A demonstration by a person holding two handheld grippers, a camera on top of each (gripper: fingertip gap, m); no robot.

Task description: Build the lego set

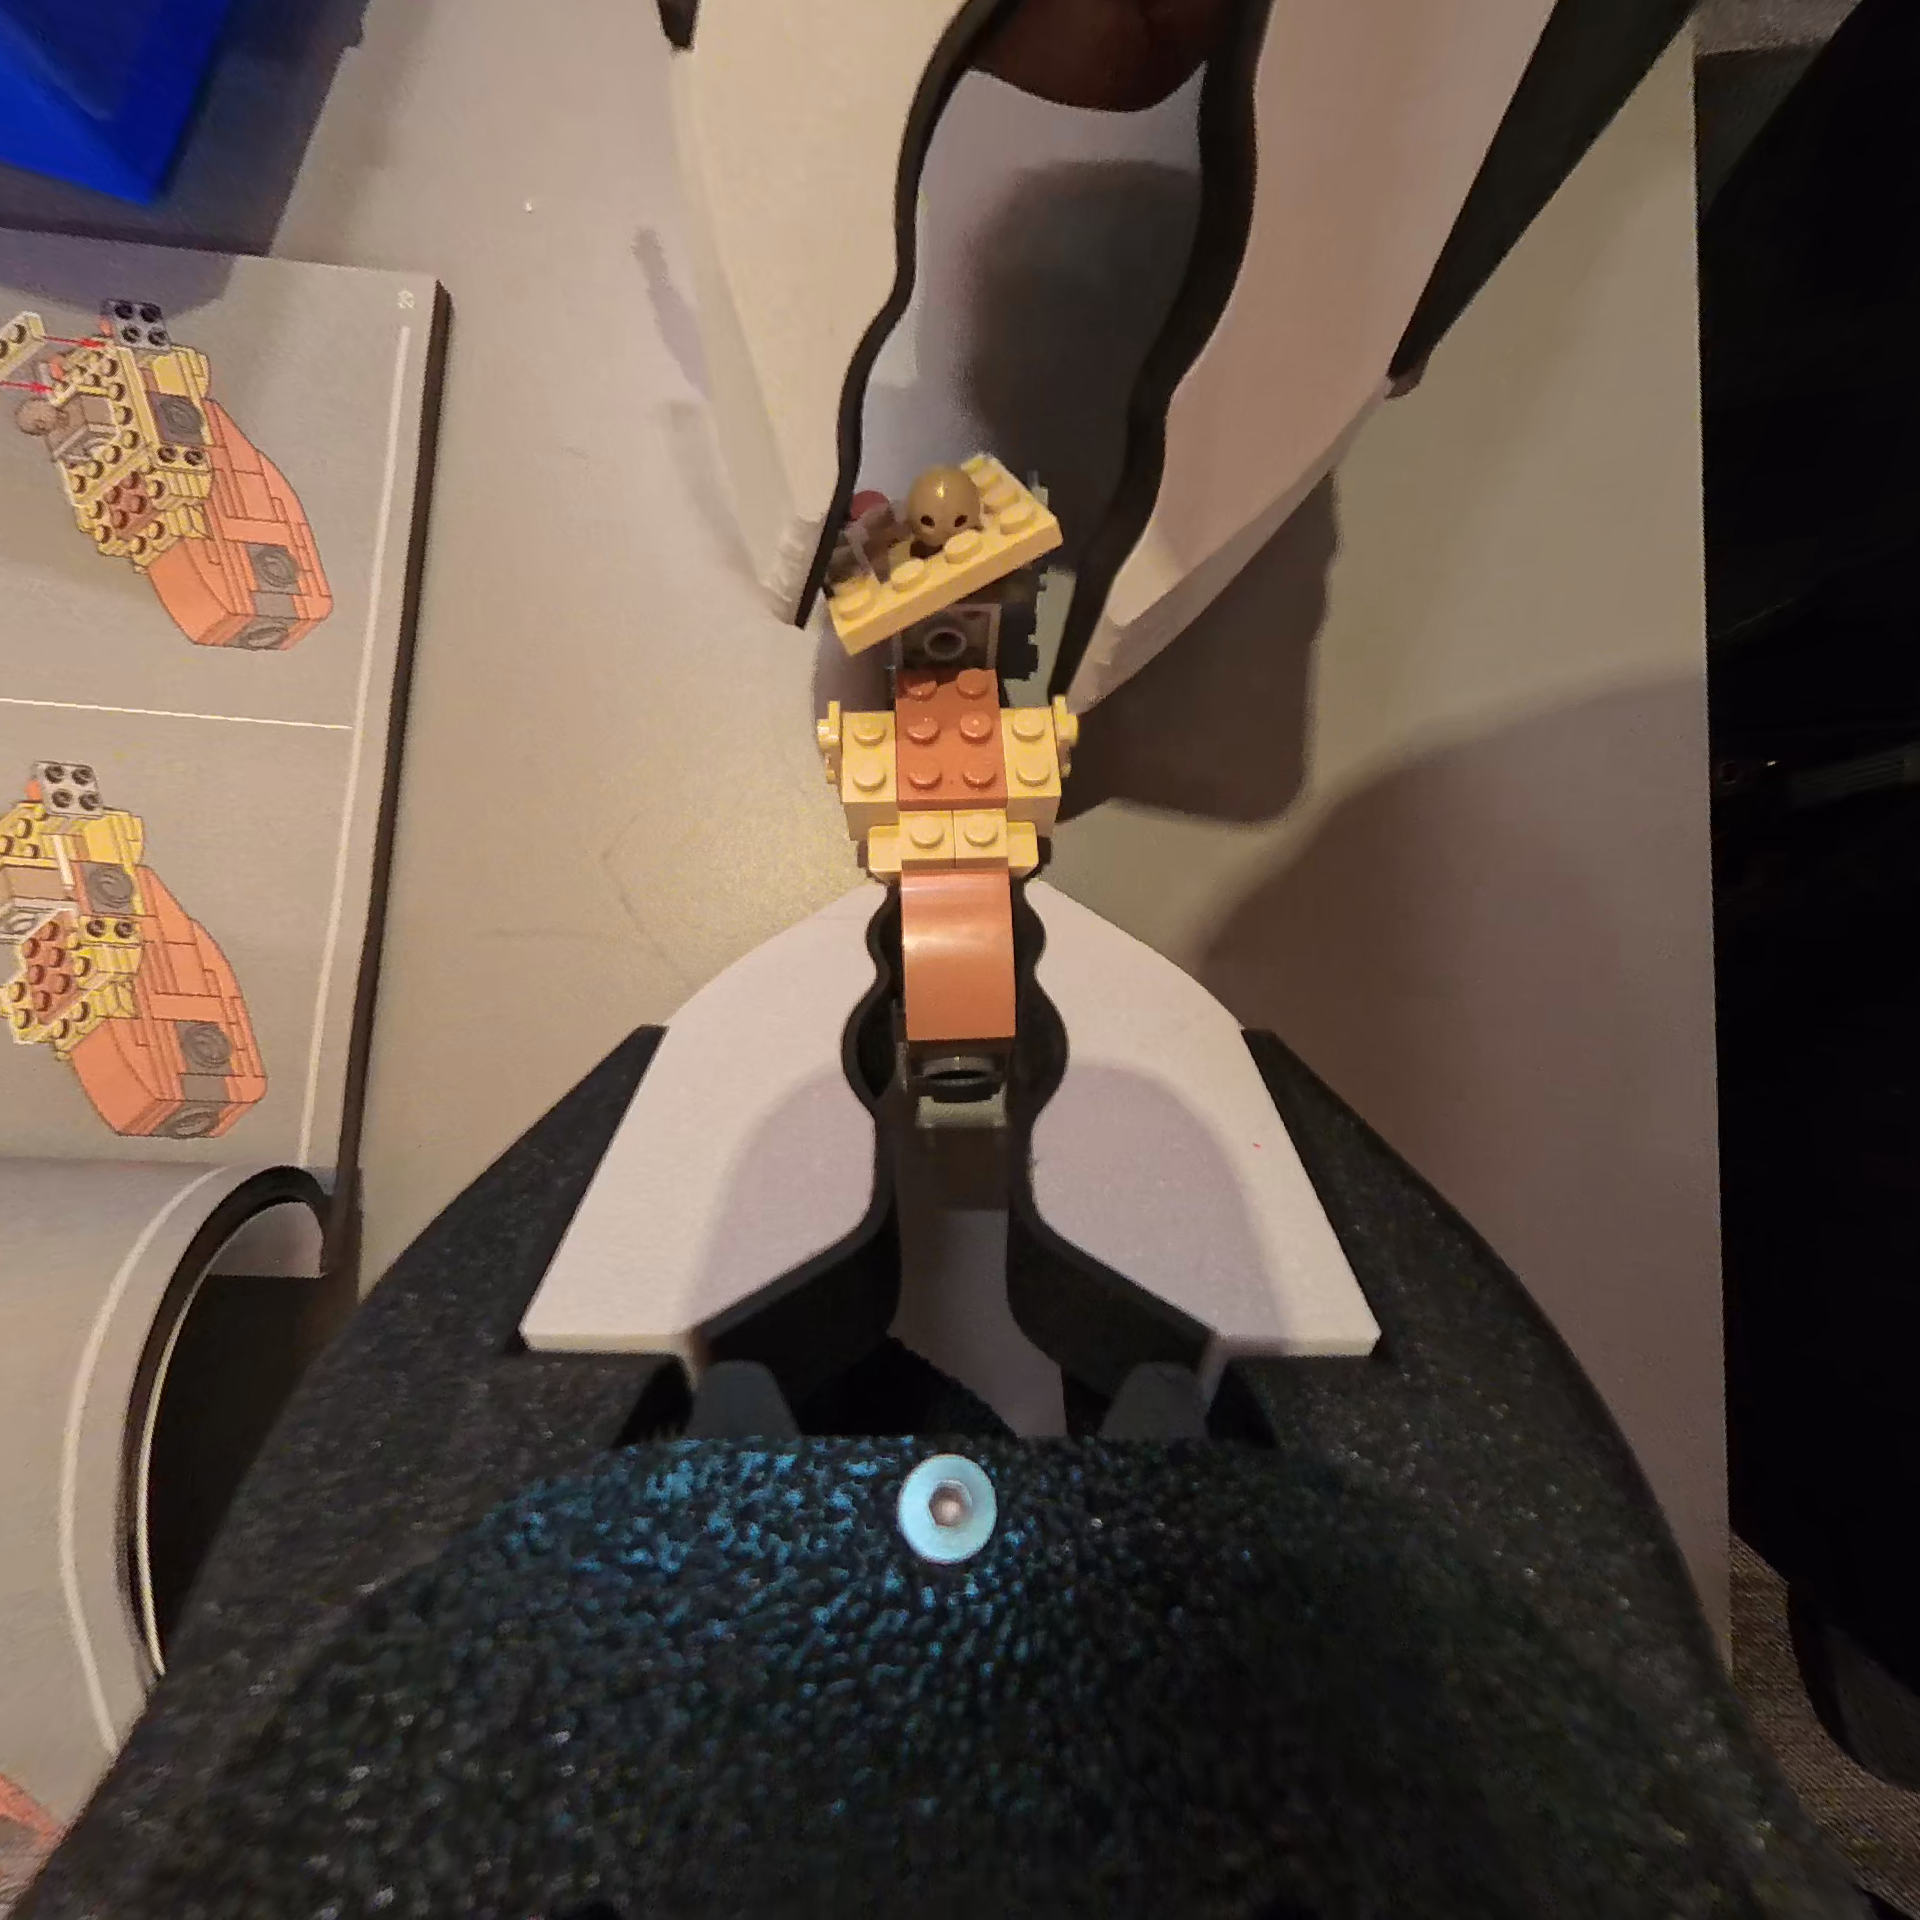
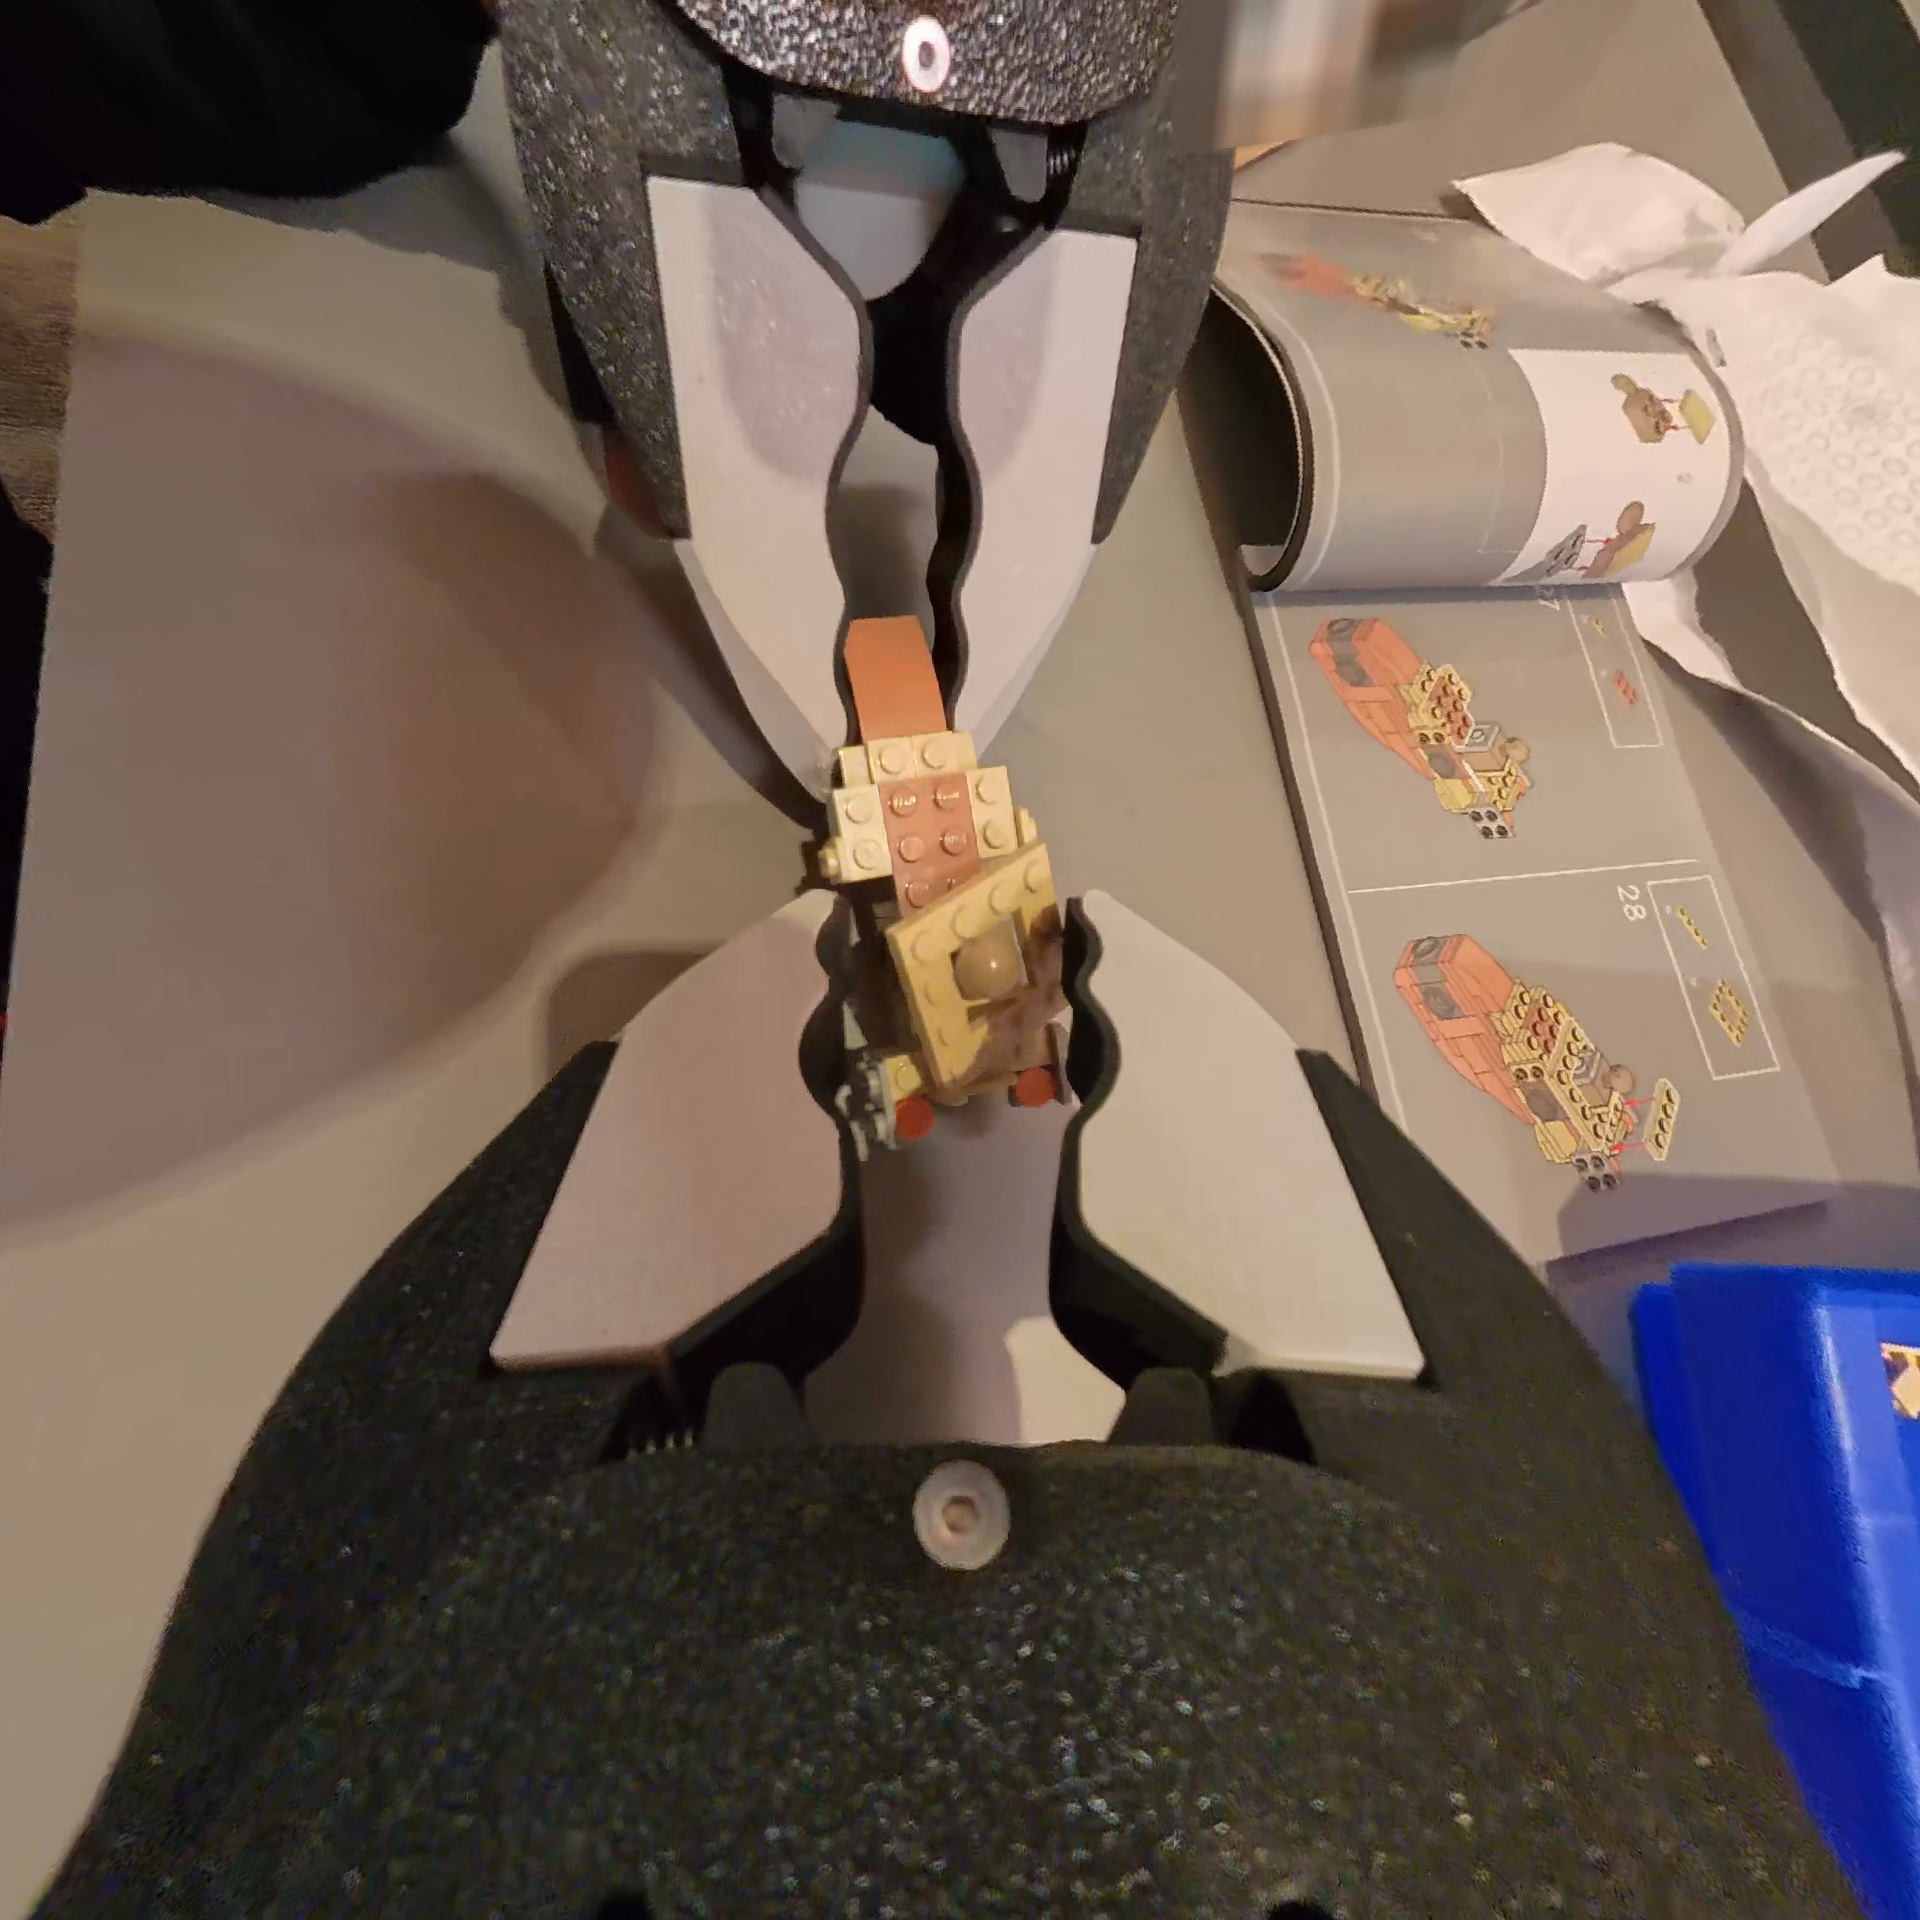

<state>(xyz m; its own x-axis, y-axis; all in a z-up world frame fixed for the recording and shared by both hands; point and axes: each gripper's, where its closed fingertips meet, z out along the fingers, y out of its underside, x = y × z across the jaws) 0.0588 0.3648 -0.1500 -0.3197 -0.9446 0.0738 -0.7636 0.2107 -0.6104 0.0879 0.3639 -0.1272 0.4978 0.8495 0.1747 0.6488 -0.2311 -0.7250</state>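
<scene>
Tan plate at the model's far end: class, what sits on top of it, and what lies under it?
A round olive-tan head piece sits on the tan plate. Under it, only a grey brick shows; the rest is covered.

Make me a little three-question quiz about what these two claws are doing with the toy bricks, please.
1. True or false: the left gripper is clamped on the brown curved end of the lego model.
2. Which piece sits tilted at the model's far end in the left wrist view? A) a blue wheel B) a tan plate carrying a small round-headed figure C) a green tree
3. Fill in: the open instruction booklet lies beside the model on the ____ table.

Key: 1 true; 2 B; 3 grey
</scene>
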